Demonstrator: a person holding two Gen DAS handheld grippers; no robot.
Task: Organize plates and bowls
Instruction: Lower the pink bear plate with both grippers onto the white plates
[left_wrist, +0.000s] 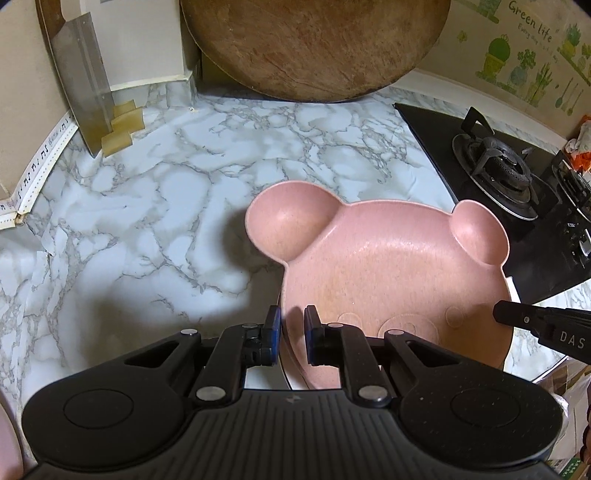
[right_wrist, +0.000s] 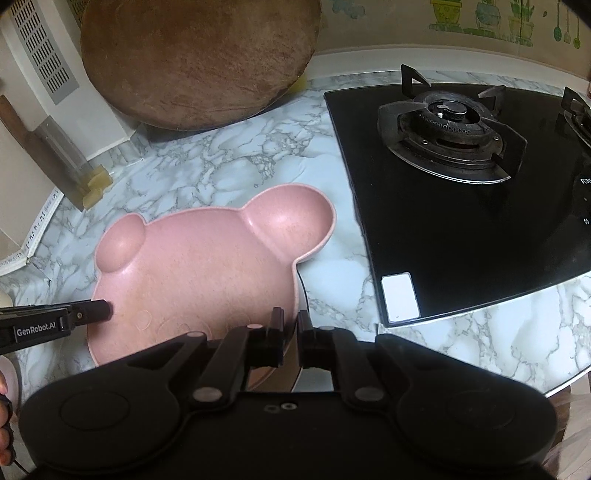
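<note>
Pink bear-shaped plastic plate over marble worktop. Left gripper and right gripper jaws each clamp opposite rims.

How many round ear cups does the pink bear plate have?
2. The bigger ear cup sits at the far left of the pink bear-shaped plastic plate, toward the bare marble; the smaller ear cup sits far right, nearest the stove.

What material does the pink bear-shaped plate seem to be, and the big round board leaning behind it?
The pink plate looks like matte moulded plastic, perhaps a fibre blend: fine specks show and the shine is dull. The round board looks like unfinished wood: brown grain, cracks and a worn, rough face.
</note>
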